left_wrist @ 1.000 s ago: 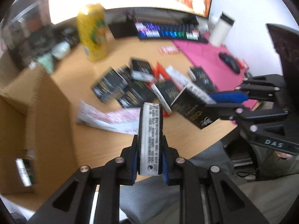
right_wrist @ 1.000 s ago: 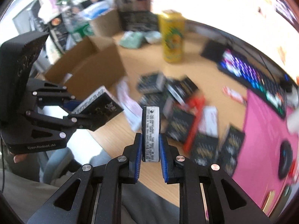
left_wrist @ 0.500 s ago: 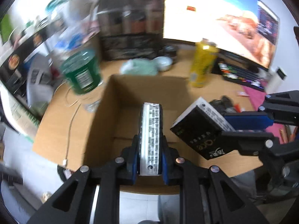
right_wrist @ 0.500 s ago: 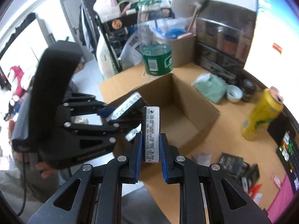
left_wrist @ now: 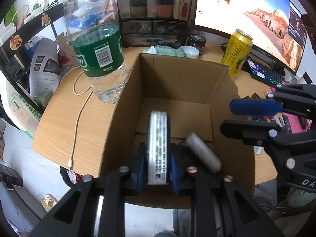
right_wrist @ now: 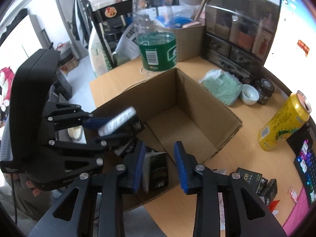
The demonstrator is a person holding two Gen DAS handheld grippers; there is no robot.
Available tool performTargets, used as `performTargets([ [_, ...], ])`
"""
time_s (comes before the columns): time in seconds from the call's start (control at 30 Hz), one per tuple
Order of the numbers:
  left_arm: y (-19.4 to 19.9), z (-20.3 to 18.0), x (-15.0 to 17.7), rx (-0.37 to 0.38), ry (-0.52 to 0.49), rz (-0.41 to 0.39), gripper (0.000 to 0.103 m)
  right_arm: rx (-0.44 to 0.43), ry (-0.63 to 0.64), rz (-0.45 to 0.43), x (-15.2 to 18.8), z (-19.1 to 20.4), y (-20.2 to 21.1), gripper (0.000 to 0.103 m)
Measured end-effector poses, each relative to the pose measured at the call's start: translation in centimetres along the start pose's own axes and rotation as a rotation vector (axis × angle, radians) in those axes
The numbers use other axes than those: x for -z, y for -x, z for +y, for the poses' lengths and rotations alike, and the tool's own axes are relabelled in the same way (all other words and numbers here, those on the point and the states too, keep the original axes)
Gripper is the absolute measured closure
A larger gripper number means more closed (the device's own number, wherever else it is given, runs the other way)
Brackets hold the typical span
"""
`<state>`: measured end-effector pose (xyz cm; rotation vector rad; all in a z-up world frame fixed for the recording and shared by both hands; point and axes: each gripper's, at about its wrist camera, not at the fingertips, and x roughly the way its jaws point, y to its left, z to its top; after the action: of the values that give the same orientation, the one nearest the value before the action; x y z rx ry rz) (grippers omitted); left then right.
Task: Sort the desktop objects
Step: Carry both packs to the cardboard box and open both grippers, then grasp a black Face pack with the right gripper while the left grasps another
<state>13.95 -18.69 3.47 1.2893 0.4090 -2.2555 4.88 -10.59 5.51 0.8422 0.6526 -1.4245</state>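
I saw an open cardboard box [left_wrist: 177, 83] standing at the near edge of the wooden desk [left_wrist: 65, 122], with both grippers over its near end. A tall clear water bottle [left_wrist: 98, 59] with a green label and a barcode stood just beside the box's far left corner, and a pale charging cable [left_wrist: 76, 130] ran along the desk's left side. Past the far wall of the box lay a green cloth [right_wrist: 223, 86], a small white bowl [right_wrist: 249, 94] and a dark jar [right_wrist: 264, 87], with a smoky drawer organiser [left_wrist: 156, 17] behind them. A yellow drinks can [right_wrist: 284, 122] stood off the box's right side, before a lit monitor [left_wrist: 246, 13] marked "THUNDEROBOT" and a backlit keyboard [left_wrist: 264, 74].

My left gripper [left_wrist: 158, 156] held a small black packet [left_wrist: 158, 148] edge-on, pinched between its blue pads, low inside the box; its white edge carried fine print too small to read. My right gripper [right_wrist: 160, 165] had its jaws wide apart and held nothing. Half a second before, it had been gripping a matching packet; that packet [right_wrist: 158, 171] now lay inside the box at its near end. More black packets [right_wrist: 254, 179] lay scattered on the desk towards its right edge, well apart from the box. The right gripper's body showed the letters "DA".
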Motion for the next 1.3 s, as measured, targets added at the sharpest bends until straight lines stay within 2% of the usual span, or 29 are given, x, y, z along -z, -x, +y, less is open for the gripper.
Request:
performTargets([
  [0.03,0.2,-0.2,0.0,0.004,-0.003,-0.008,0.058,0.000,-0.009,-0.006,0.1,-0.3,0.3,0.070],
  [0.07,0.4,-0.4,-0.1,0.003,-0.006,-0.020,0.044,0.000,-0.022,-0.016,0.4,-0.7,0.9,0.070],
  [0.1,0.7,-0.6,-0.1,-0.003,-0.011,-0.029,0.042,0.000,-0.033,-0.023,0.6,-1.0,1.3,0.070],
  [0.2,1.5,-1.6,-0.5,-0.015,-0.036,-0.044,0.042,0.023,-0.050,-0.051,2.1,-2.0,3.5,0.070],
  [0.33,2.8,-3.9,-1.1,0.015,-0.073,-0.072,0.042,0.087,-0.058,-0.073,4.8,-3.6,6.8,0.070],
  [0.5,4.1,-9.4,-2.0,0.075,-0.169,-0.104,0.042,0.180,-0.145,-0.079,9.4,-7.7,10.9,0.068],
  [0.57,4.0,-12.5,-2.2,0.126,-0.221,-0.102,0.039,0.224,-0.183,-0.082,11.3,-9.3,12.1,0.068],
  [0.7,1.9,-18.6,-1.8,0.210,-0.328,-0.053,0.037,0.301,-0.304,-0.046,16.1,-13.6,13.3,0.067],
  [0.8,-1.1,-23.1,-1.3,0.282,-0.385,0.022,0.037,0.351,-0.384,-0.009,19.4,-16.3,13.6,0.068],
  [0.9,-3.3,-26.7,-0.9,0.326,-0.421,0.065,0.037,0.362,-0.462,0.026,22.8,-19.0,13.7,0.067],
  [1.0,-5.5,-28.8,-0.5,0.304,-0.441,0.118,0.037,0.355,-0.513,0.057,25.4,-21.0,13.1,0.067],
  [1.1,-7.3,-29.3,-0.7,0.305,-0.410,0.156,0.037,0.323,-0.566,0.080,27.1,-22.7,12.0,0.067],
  [1.23,-8.9,-29.6,-1.2,0.305,-0.377,0.176,0.037,0.305,-0.593,0.094,27.9,-23.6,10.8,0.067],
  [1.3,-9.6,-29.8,-1.3,0.307,-0.369,0.190,0.037,0.287,-0.596,0.097,28.1,-23.7,10.2,0.063],
])
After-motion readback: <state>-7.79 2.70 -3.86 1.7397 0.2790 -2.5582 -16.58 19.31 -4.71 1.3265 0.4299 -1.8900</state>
